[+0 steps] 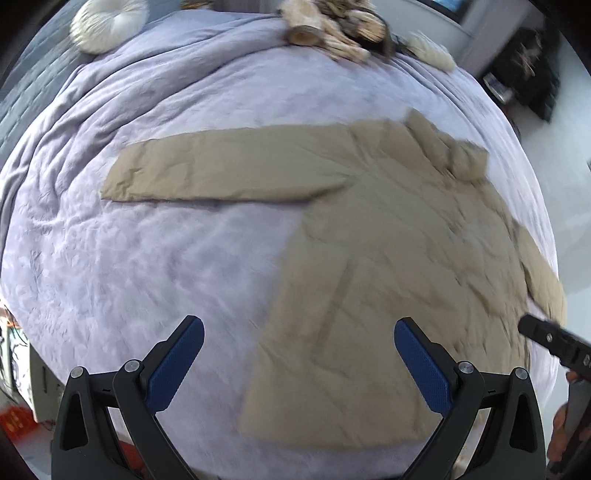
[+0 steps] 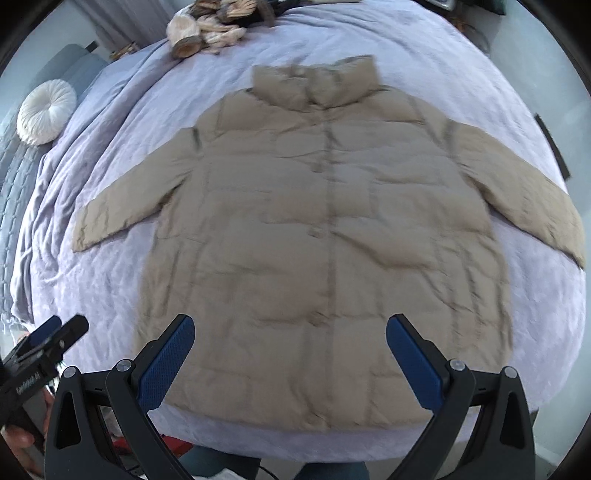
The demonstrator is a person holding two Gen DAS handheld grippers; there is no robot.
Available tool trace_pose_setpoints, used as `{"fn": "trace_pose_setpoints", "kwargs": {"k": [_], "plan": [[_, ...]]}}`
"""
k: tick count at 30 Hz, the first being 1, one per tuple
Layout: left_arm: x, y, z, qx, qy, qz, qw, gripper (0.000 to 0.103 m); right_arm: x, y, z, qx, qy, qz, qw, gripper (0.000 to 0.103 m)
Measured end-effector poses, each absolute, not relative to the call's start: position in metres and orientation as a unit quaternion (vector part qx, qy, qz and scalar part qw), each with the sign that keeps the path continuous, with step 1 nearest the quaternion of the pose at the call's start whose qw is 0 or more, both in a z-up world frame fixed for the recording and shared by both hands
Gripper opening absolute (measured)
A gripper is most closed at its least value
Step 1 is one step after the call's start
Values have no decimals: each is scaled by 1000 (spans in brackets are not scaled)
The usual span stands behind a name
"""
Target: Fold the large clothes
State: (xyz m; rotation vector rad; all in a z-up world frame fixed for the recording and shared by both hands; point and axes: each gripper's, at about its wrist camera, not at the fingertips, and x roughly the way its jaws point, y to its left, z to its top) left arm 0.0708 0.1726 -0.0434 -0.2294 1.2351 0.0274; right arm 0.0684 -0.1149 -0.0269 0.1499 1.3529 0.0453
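Note:
A beige quilted jacket (image 2: 325,236) lies spread flat, front up, on a lilac bedspread (image 2: 110,288), collar toward the far end and both sleeves stretched out to the sides. In the left wrist view the same jacket (image 1: 388,266) fills the right half, its left sleeve (image 1: 221,173) reaching leftward. My left gripper (image 1: 298,350) hovers open above the jacket's lower left edge, holding nothing. My right gripper (image 2: 290,347) hangs open over the jacket's hem near the bed's front edge, also empty. Each gripper shows at the edge of the other's view, the right gripper (image 1: 546,339) and the left gripper (image 2: 48,339).
A round white cushion (image 2: 46,110) sits at the bed's far left. A pile of furry, patterned fabric (image 2: 207,29) lies at the head of the bed. The bedspread (image 1: 129,266) is bare left of the jacket. A hand (image 1: 561,432) holds the other gripper's handle.

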Motion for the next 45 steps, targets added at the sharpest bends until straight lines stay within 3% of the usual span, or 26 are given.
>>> {"fn": "trace_pose_setpoints", "kwargs": {"k": [16, 19, 20, 24, 25, 29, 31, 32, 33, 35, 45], "plan": [[180, 362, -163, -303, 504, 105, 802, 103, 208, 25, -105, 41, 600, 114, 791, 103], [195, 381, -184, -334, 494, 108, 796, 103, 229, 43, -118, 44, 584, 131, 800, 99], [199, 385, -191, -340, 493, 108, 793, 103, 238, 50, -123, 41, 580, 134, 802, 94], [214, 396, -224, -375, 494, 110, 777, 103, 262, 64, -150, 59, 592, 156, 789, 21], [218, 397, -232, -382, 494, 114, 773, 103, 267, 67, -157, 60, 594, 158, 786, 16], [229, 396, -239, -377, 477, 139, 782, 103, 275, 73, -189, 51, 602, 158, 781, 16], [236, 393, -237, -364, 472, 152, 788, 89, 276, 72, -201, 61, 610, 149, 775, 16], [238, 392, -236, -354, 473, 159, 791, 67, 277, 70, -207, 68, 613, 145, 773, 16], [242, 390, -234, -344, 475, 157, 795, 55, 278, 68, -212, 74, 615, 141, 772, 16], [248, 392, -231, -351, 470, 112, 802, 9, 279, 66, -218, 83, 617, 139, 770, 15], [268, 334, -135, -292, 396, -22, 870, 8, 278, 43, -227, 136, 610, 164, 763, 13]]}}
